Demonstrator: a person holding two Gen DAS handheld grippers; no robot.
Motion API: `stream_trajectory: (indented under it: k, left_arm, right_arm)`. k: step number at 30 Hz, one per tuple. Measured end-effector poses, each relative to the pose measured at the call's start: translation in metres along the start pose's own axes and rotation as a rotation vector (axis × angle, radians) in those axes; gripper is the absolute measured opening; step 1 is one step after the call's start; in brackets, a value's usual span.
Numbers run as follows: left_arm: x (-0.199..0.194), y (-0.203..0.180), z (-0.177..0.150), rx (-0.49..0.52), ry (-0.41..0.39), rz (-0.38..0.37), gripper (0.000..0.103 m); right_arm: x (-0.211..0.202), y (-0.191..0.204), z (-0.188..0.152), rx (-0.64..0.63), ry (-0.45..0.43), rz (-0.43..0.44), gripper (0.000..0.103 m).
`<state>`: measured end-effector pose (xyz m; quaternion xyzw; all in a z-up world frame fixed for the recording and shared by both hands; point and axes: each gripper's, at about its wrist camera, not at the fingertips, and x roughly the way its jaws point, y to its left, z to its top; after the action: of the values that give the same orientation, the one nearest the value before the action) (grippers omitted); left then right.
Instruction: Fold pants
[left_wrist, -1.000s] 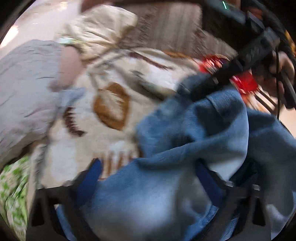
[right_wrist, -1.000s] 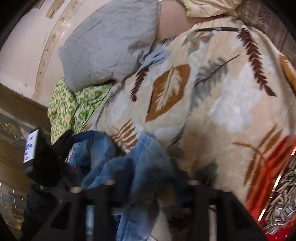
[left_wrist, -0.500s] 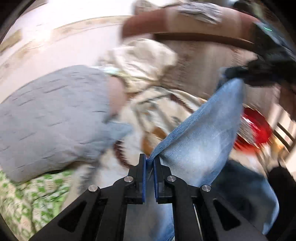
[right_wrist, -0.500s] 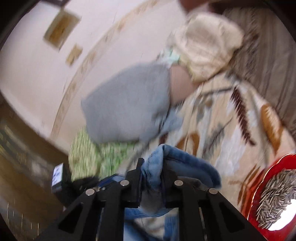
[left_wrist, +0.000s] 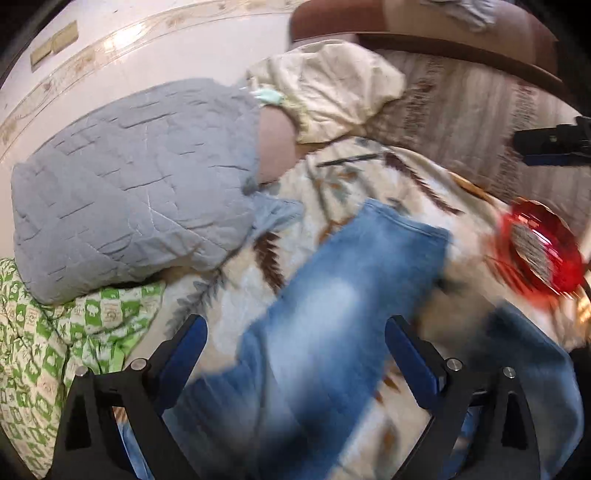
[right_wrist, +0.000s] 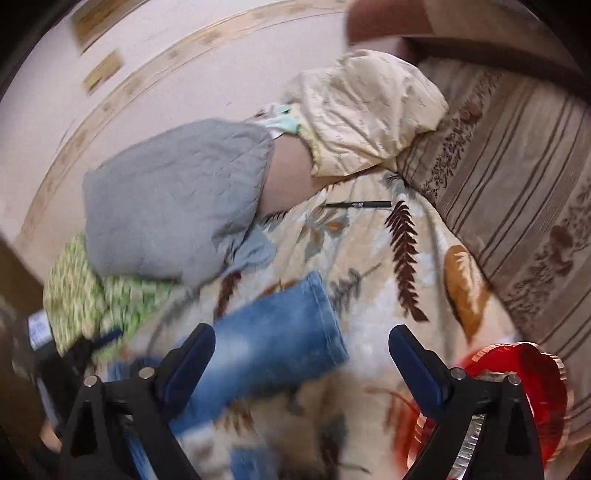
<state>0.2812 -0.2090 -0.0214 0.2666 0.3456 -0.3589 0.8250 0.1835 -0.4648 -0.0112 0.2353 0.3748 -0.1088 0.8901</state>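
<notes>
Pants on leaf-print blanket, both hand-held grippers just sprung wide, empty (black pen clear only in right view)

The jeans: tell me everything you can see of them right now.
The jeans are faded blue denim, paler down the middle of the leg. One leg stretches across the leaf-print blanket, its stitched hem at the far end; the near part is blurred and rumpled. Neither gripper holds them: both have just opened.
</notes>
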Motion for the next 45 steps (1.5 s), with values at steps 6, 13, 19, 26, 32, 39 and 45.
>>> stream_trajectory:
  k: [6,13,19,26,32,39,45]
  left_arm:
    - [-0.082,-0.042,-0.042,0.061,-0.011,-0.149,0.097]
    - [-0.107,-0.102,-0.074,0.182,-0.030,-0.231,0.097]
    - [-0.063,-0.144,-0.091,0.261,0.072,-0.250,0.097]
    - [-0.070,-0.147,-0.093,0.250,0.085,-0.317,0.008]
    - [-0.098,-0.144,-0.060,0.210,-0.052,-0.353,0.009]
    - [-0.048,-0.129,-0.034,0.090,0.019,-0.294,0.033]
    - [-0.043,-0.085,-0.045,-0.120,0.024,-0.111,0.094]
  right_arm:
    - [-0.029,0.004,-0.052,-0.175,0.099,0.062,0.097]
    - [0.017,0.002,-0.096,-0.133,0.350,0.199,0.097]
    - [0.091,0.007,-0.120,-0.061,0.532,0.227,0.013]
    - [0.021,0.007,-0.120,-0.147,0.355,0.230,0.004]
    - [-0.083,-0.014,-0.097,-0.045,0.155,0.271,0.004]
    - [-0.093,-0.021,-0.082,0.021,0.101,0.104,0.015]
    - [-0.060,-0.031,-0.069,0.036,0.105,-0.078,0.089]
